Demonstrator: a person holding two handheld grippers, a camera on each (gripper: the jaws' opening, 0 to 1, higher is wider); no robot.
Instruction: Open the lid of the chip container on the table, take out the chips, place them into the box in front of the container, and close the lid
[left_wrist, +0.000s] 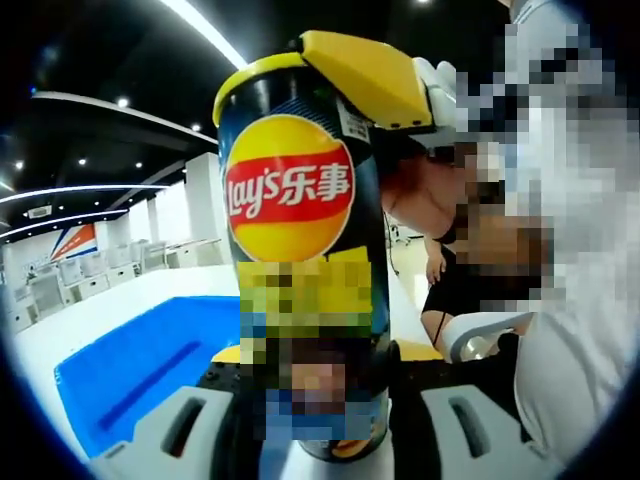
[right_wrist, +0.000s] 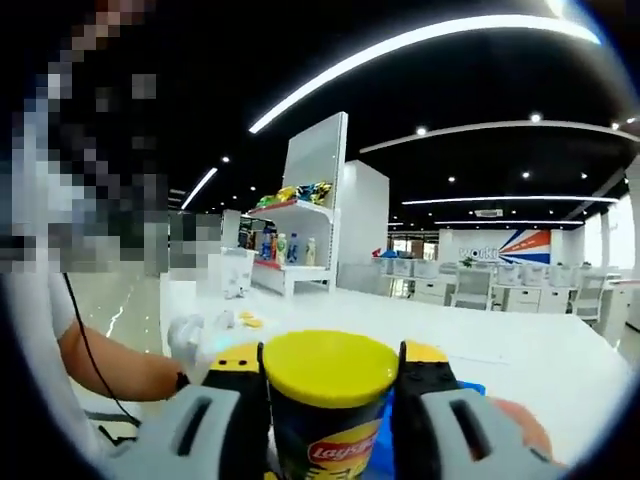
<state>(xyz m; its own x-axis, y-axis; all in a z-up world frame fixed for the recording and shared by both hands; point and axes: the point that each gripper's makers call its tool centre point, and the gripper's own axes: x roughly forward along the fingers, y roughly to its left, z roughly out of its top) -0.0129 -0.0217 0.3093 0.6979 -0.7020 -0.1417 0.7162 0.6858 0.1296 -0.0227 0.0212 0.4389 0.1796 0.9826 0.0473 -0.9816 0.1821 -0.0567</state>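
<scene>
The chip container (left_wrist: 300, 250) is seen in the left gripper view as a tall dark can carrying a red and yellow oval logo with white lettering, a yellow band below it, and part of its lower label blurred. It stands upright in the middle of that view, its lower body clamped between the jaws of the left gripper (left_wrist: 315, 420), which are closed against its sides. At its top, toward 1 o'clock, the yellow-padded jaws of the right gripper (left_wrist: 375, 85) are pressed around the rim. In the right gripper view the yellow lid (right_wrist: 330, 367) is seen seated on the container (right_wrist: 328, 440), gripped on both sides by the right gripper (right_wrist: 330, 400), with the red logo visible below the lid. A blue box (left_wrist: 140, 375) lies on the white table (left_wrist: 110, 310) at 8 o'clock from the container in the left gripper view. A shelf unit (right_wrist: 295, 245) holding bottles and packets stands at 11 o'clock in the right gripper view.
</scene>
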